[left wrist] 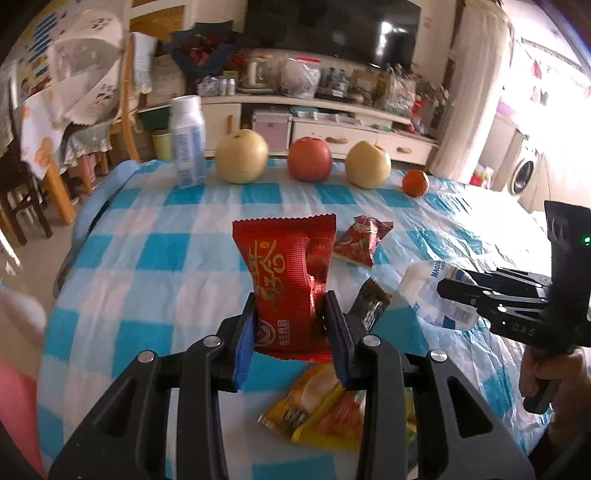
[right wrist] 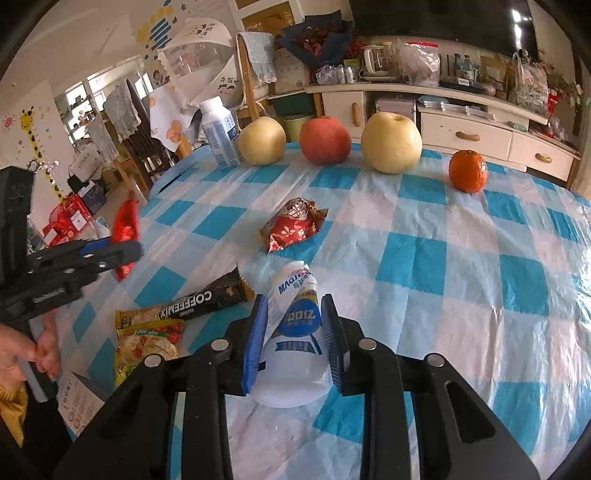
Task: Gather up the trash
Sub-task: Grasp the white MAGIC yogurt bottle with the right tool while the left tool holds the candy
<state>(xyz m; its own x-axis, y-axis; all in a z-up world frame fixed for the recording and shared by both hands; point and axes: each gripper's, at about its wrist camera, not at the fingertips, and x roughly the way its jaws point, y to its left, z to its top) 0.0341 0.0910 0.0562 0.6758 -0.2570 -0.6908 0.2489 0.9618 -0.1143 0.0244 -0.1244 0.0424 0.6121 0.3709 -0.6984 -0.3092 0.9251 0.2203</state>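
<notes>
While left gripper (left wrist: 291,325) pinches the light, crinkly red wrapper (left wrist: 286,273) low down, right gripper (right wrist: 295,332) clamps the soft, slippery white bottle (right wrist: 295,343) mid-body over the counter (right wrist: 461,258).

I see a blue-white checked tablecloth (right wrist: 424,258), a cream TV cabinet (left wrist: 332,129) under a dark TV (left wrist: 332,29), wooden chairs (right wrist: 255,81) left, a washing machine (left wrist: 524,173) far right, bright daylight from the right.

We see our left gripper (left wrist: 291,325) clamping the red snack packet (left wrist: 286,284) upright, just above the yellow wrapper (left wrist: 314,410) on the tabletop (left wrist: 147,266).
</notes>
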